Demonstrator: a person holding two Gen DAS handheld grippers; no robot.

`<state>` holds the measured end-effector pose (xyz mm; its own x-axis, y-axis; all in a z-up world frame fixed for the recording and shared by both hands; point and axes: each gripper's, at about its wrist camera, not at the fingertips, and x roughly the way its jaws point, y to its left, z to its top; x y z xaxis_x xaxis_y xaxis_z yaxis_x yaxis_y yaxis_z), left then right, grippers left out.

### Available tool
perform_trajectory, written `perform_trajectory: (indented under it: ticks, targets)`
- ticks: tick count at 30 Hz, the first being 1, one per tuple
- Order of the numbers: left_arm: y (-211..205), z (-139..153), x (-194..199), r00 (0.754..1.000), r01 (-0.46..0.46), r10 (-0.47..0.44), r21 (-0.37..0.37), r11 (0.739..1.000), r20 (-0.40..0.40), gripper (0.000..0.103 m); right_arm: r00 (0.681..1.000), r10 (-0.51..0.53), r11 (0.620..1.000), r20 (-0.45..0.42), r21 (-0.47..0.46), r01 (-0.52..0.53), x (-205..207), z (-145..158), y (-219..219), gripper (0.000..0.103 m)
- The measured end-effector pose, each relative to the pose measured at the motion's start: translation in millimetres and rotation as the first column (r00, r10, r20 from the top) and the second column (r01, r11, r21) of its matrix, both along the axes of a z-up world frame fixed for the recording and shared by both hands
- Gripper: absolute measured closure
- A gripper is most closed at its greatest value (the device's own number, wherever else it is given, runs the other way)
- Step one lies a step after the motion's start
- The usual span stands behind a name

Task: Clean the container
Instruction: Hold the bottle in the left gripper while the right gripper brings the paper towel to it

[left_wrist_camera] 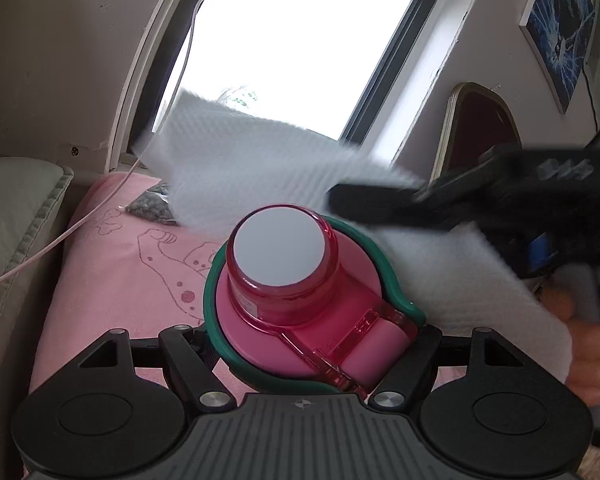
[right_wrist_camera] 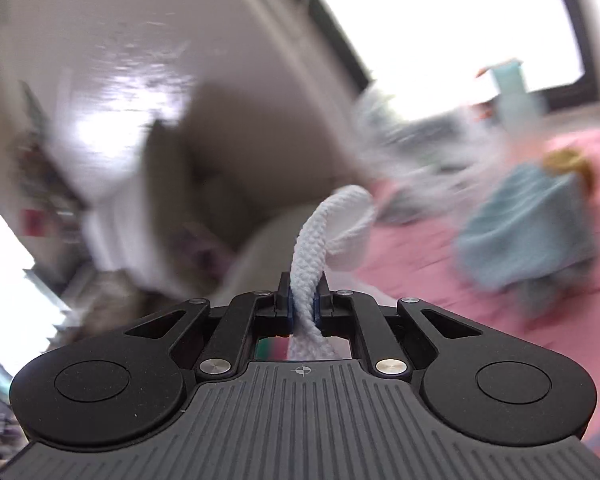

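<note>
A pink container [left_wrist_camera: 300,300] with a white round cap and a green band around it sits between the jaws of my left gripper [left_wrist_camera: 314,336], which is shut on its sides. The fingertips are hidden behind the container's body. My right gripper [right_wrist_camera: 303,304] is shut on a white textured cloth [right_wrist_camera: 328,232]. In the left wrist view the right gripper [left_wrist_camera: 376,204] comes in from the right, just above and behind the container. The white cloth [left_wrist_camera: 240,160] spreads out blurred behind the cap and hangs down to the right. A hand [left_wrist_camera: 592,344] holds the right gripper's handle.
A pink blanket [left_wrist_camera: 112,272] with line drawings lies under the container. A grey cushion [left_wrist_camera: 16,216] and a white cable [left_wrist_camera: 32,258] are on the left. A small dark bag [left_wrist_camera: 152,204] lies behind. A window [left_wrist_camera: 292,40], a chair back [left_wrist_camera: 480,128] and a teal bundle [right_wrist_camera: 532,224] are around.
</note>
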<state>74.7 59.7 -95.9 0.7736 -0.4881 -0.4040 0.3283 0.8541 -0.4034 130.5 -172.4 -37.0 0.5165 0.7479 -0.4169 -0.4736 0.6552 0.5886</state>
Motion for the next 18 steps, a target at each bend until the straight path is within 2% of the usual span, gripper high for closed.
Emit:
perform_trajectory:
  ticks: [2,3,6,8,13,18]
  targets:
    - [1,-1,-1,1.0,-0.001,0.001,-0.002,1.0,-0.002,0.031,0.999,-0.035,0.997,-0.006,-0.075,0.035,4,-12,9,0.093]
    - [2,-1,-1,1.0,-0.001,0.001,-0.003,1.0,-0.003,0.031,0.996,-0.092,0.983,0.012,-0.16,0.093,5,-19,12,0.093]
    - [4,-2,0,1.0,0.003,-0.003,-0.012,1.0,-0.006,0.031,0.976,-0.209,0.905,0.067,-0.366,0.219,4,-40,18,0.093]
    - [5,-3,1,1.0,0.004,-0.005,-0.017,1.0,-0.009,0.031,0.968,-0.238,0.871,0.083,-0.423,0.251,4,-49,15,0.093]
    - [4,-2,1,1.0,0.003,-0.003,-0.011,1.0,-0.01,0.031,0.967,-0.246,0.864,0.073,-0.435,0.253,7,-57,7,0.093]
    - [1,-1,0,1.0,0.001,-0.001,0.002,1.0,-0.011,0.031,0.965,-0.252,0.868,0.072,-0.424,0.258,-3,-51,5,0.093]
